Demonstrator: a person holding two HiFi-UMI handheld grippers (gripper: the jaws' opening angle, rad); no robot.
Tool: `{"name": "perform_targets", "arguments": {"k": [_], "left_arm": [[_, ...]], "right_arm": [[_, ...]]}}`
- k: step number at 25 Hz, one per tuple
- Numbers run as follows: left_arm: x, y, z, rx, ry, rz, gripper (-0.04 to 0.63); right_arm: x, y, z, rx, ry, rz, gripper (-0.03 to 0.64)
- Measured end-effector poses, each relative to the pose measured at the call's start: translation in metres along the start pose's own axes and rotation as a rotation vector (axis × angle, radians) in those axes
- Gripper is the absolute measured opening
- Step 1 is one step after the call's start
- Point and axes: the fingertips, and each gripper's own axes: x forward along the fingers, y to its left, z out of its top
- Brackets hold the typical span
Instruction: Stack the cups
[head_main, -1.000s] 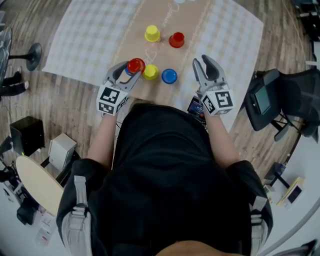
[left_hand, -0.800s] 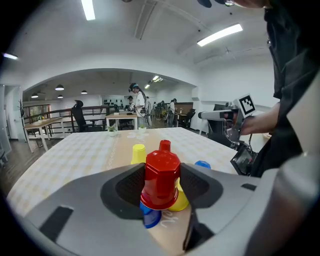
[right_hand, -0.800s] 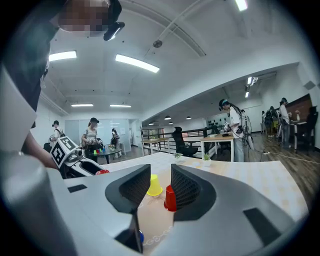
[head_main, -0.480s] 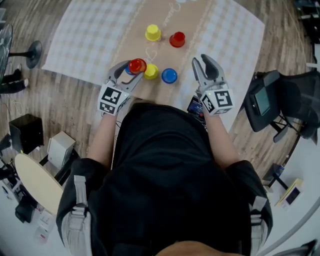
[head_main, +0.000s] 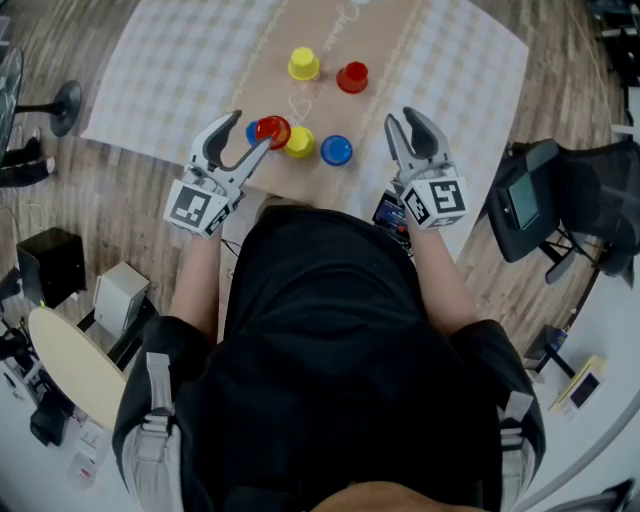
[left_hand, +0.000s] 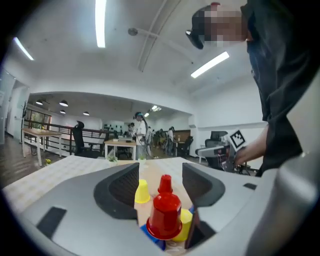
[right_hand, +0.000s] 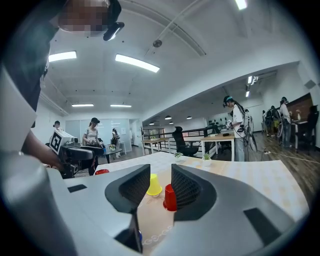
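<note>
A red cup (head_main: 272, 130) sits upside down on a blue cup (head_main: 252, 132) near the mat's front edge. A yellow cup (head_main: 299, 142) and another blue cup (head_main: 336, 150) stand just to its right. Farther back are a yellow cup (head_main: 303, 64) and a red cup (head_main: 352, 77). My left gripper (head_main: 238, 142) is raised beside the stack; its jaws have just been opening and do not touch the red cup (left_hand: 164, 216), which shows low between them. My right gripper (head_main: 415, 132) hovers open and holds nothing; the far cups (right_hand: 170, 197) show through its gap.
The cups stand on a checked mat (head_main: 170, 70) over a wooden floor. A black office chair (head_main: 560, 210) is at the right, a fan stand (head_main: 68, 105) and a black box (head_main: 50, 265) at the left. People and desks fill the room behind.
My left gripper has let go of the red cup, opened wider and pulled back to the left. The red cup stays on the blue one. The right gripper has not moved.
</note>
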Motion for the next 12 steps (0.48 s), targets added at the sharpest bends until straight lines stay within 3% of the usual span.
{"name": "perform_targets", "arguments": {"k": [4, 12], "left_arm": [[-0.015, 0.035, 0.024, -0.015, -0.092, 0.098, 0.254], [-0.028, 0.097, -0.008, -0.153, -0.097, 0.252, 0.253]], "right_arm": [[0.003, 0.002, 0.003, -0.024, -0.023, 0.019, 0.164], [0.027, 0.000, 0.002, -0.056, -0.013, 0.054, 0.197]]}}
